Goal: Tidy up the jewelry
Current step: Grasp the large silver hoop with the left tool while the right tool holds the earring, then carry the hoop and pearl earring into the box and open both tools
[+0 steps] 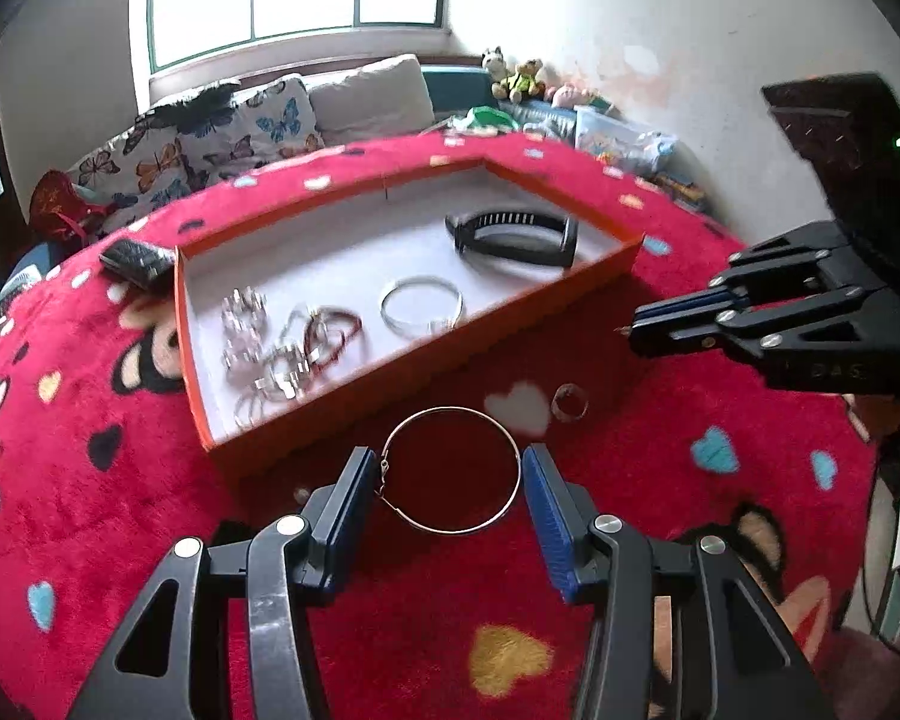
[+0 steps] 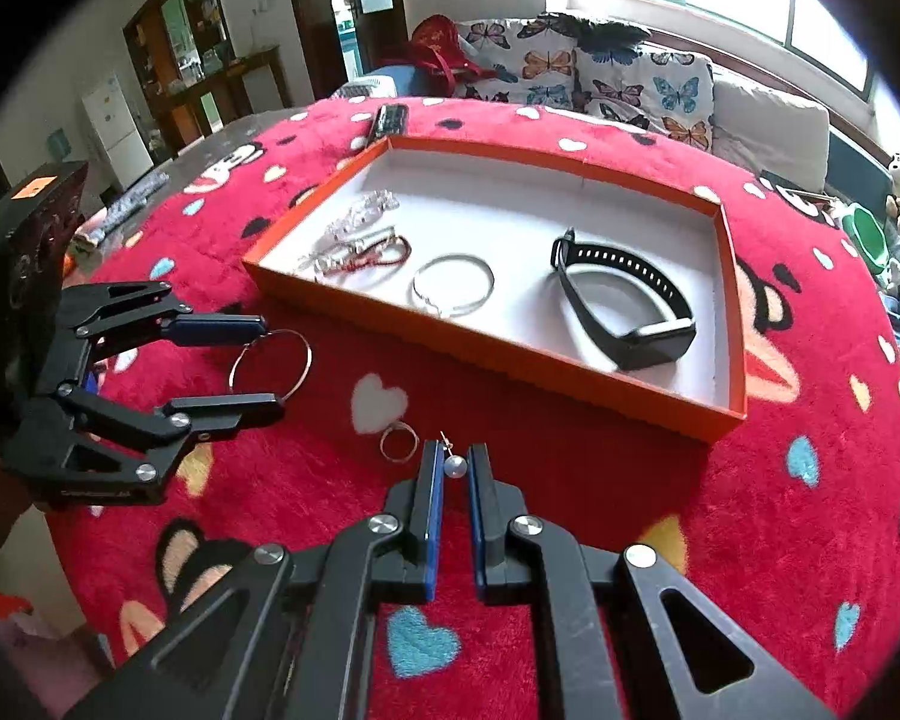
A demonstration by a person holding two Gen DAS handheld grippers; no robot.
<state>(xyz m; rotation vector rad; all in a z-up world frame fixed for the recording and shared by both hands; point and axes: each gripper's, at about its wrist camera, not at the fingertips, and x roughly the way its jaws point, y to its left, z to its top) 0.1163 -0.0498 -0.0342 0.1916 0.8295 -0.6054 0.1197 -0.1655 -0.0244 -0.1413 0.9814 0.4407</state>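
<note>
My left gripper [image 1: 447,474] is shut on a thin silver hoop [image 1: 450,409], its blue pads pressing both sides just above the red cloth; the right wrist view shows the same hoop [image 2: 309,357] between the left gripper's [image 2: 273,363] tips. My right gripper [image 2: 455,456] is shut on a small pearl stud earring [image 2: 455,467], pin pointing up. A small ring [image 2: 399,443] lies on the cloth beside it. The orange tray [image 2: 480,354] holds a black watch band [image 2: 624,294], a silver bangle [image 2: 453,285], a red bracelet [image 2: 372,255] and crystal pieces [image 2: 360,216].
A red cartoon-print cloth [image 1: 120,480] covers the round table. A dark flat object [image 1: 135,258] lies beyond the tray's far left corner. A sofa with butterfly cushions [image 1: 210,138] stands behind the table. The right gripper [image 1: 630,333] hovers right of the tray [image 1: 420,360].
</note>
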